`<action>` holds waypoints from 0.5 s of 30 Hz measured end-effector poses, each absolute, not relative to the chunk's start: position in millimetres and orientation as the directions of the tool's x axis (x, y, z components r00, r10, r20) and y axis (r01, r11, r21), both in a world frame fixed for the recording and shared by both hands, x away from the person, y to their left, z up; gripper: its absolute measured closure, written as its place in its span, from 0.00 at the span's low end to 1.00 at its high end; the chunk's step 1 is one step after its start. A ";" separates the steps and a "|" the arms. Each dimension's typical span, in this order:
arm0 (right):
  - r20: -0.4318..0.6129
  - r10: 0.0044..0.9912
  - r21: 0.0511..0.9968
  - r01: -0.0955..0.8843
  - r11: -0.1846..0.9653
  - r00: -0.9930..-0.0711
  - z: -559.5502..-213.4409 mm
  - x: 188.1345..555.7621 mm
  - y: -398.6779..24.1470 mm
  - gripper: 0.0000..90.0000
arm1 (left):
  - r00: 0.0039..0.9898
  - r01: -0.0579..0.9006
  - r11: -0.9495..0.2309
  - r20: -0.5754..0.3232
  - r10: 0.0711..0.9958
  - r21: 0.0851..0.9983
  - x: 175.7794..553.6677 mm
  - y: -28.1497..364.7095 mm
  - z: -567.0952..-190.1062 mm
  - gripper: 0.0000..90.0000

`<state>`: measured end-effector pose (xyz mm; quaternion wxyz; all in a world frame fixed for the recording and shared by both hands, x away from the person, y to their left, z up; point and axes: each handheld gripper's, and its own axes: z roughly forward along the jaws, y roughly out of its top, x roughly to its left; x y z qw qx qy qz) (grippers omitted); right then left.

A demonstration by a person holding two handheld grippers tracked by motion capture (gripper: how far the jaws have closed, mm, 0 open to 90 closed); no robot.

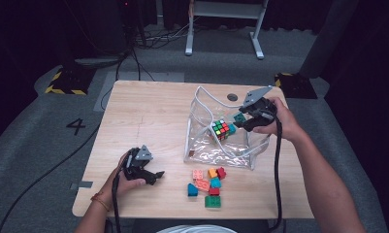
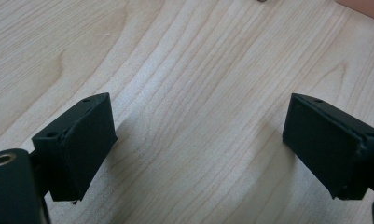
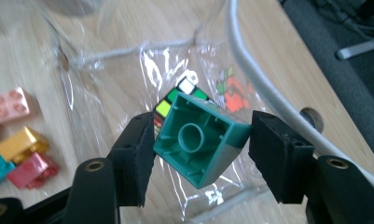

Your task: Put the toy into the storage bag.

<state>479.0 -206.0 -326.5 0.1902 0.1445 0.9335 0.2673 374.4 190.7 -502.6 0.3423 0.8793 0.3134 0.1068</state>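
Green brick (image 3: 198, 142) in right claw (image 3: 201, 149) above clear bag (image 3: 128, 74), cube (image 3: 182, 93) beneath.

floor: grey carpet (image 1: 32, 121) | desk frame: white (image 1: 226, 19) | backdrop: dark

The worktop (image 1: 153, 116) sits brightly lit while the floor around it falls dark; glare streaks the clear bag (image 3: 142, 74), and blocks (image 3: 17, 135) left of it blur softly.

Pale matt wood-grain table (image 1: 148, 116); glossy clear crinkled plastic bag (image 1: 202, 145); smooth plastic teal brick (image 3: 198, 140); matt black foam-like pads (image 3: 138, 158).
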 end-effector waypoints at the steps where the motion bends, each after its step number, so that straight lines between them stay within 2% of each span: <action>1: -0.286 0.365 0.532 0.170 0.830 -0.886 -327.7 480.7 -203.6 0.46 | 0.781 0.478 -0.569 -0.027 0.624 0.669 374.4 190.7 -502.5 0.11; 15: -0.257 0.315 0.300 0.235 0.925 -0.914 -341.5 499.2 -192.2 0.46 | 0.781 0.479 -0.568 -0.028 0.624 0.669 374.3 190.6 -502.6 0.11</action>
